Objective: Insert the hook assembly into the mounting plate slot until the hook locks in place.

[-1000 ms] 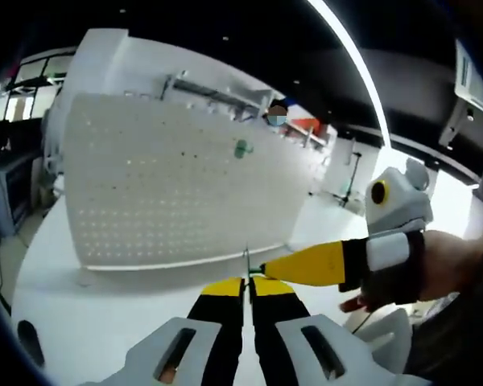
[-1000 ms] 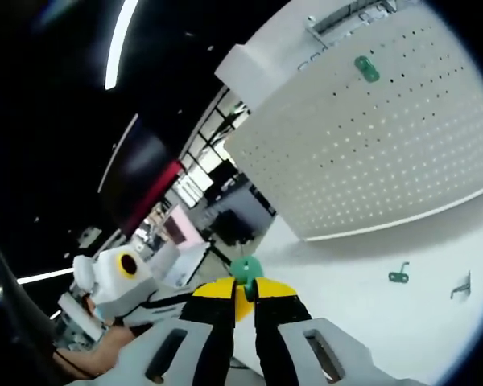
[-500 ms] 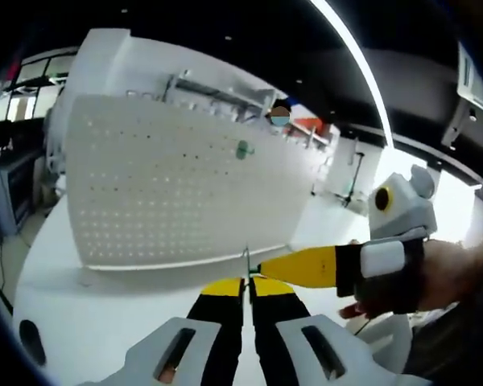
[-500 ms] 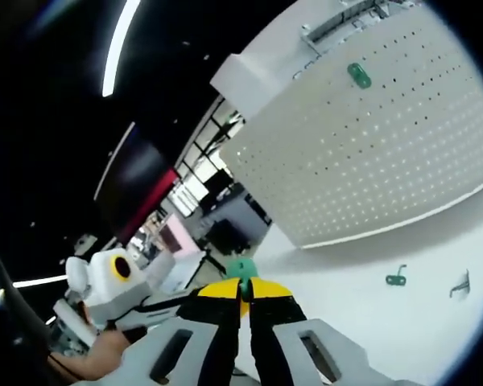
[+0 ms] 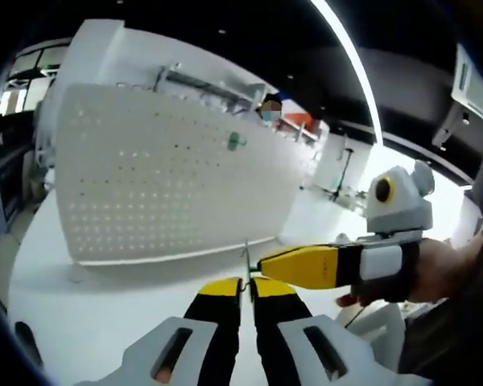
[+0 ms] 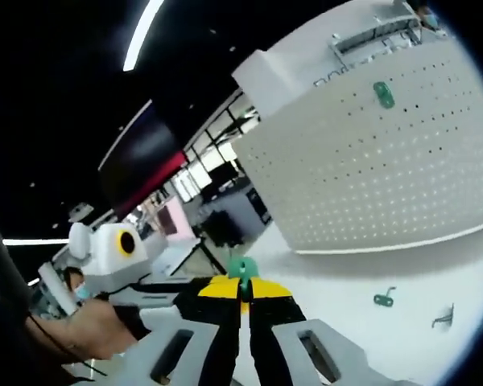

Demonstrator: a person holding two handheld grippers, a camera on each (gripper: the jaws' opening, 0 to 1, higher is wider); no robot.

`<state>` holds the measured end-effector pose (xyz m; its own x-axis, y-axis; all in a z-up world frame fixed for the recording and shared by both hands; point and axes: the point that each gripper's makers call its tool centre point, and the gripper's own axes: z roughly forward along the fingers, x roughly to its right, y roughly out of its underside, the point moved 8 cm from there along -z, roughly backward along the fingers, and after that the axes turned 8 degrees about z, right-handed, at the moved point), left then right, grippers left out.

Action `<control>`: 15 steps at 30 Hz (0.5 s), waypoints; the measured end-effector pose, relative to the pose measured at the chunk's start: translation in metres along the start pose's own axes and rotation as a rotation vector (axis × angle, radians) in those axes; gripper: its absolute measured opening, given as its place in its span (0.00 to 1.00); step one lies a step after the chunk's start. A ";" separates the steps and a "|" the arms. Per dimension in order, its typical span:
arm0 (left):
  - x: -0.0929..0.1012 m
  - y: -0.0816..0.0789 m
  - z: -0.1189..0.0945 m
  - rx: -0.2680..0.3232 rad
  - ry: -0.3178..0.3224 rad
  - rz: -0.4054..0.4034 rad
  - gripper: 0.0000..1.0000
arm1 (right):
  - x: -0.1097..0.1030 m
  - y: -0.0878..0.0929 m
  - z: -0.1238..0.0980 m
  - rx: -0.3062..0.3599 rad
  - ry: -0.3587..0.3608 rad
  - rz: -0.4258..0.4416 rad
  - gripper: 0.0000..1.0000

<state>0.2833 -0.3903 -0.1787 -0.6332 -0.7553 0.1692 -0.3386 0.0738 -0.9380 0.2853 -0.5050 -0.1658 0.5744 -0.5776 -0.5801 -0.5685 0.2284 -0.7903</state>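
Left gripper view, closest in: the left hand-held gripper has its yellow-tipped black jaws pressed together on a thin silver metal hook, a skinny wire poking straight up from the tips toward 12 o'clock. Coming in from 3 o'clock is the right hand-held gripper, yellow pads with a black and white body, a person's hand wrapped around it. Its tips sit right at the wire hook, touching or just about; I can't make out more than that.

Right gripper view: the right hand-held gripper's jaws are clamped on a small green plastic mounting plate, a rounded glossy tab sticking up just above the yellow tips. The left hand-held gripper enters from 9 o'clock, with a hand on it, and reaches in to the same spot. So both parts are held up in the air, meeting above the smooth white counter.

Further out on the counter at about 4 o'clock in the right gripper view lie a second small green plate piece and, beside it but apart, a dark bent wire hook.

Farthest back stands a big white pegboard panel, matte, covered in a regular grid of small holes, upright at the counter's back edge. One green plastic plate is mounted on it near the upper right.
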 end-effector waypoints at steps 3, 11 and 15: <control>-0.001 0.000 -0.001 -0.004 -0.003 0.004 0.10 | 0.002 -0.001 -0.001 0.002 0.004 -0.004 0.00; -0.001 0.002 0.000 -0.020 0.005 -0.009 0.23 | 0.004 -0.004 -0.005 0.001 0.031 -0.085 0.00; -0.001 0.004 0.000 -0.036 0.003 0.009 0.29 | 0.001 -0.006 -0.004 -0.004 0.044 -0.187 0.00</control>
<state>0.2827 -0.3897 -0.1822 -0.6383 -0.7525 0.1621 -0.3581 0.1039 -0.9279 0.2870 -0.5107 -0.1605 0.6440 -0.6432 -0.4143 -0.4568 0.1112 -0.8826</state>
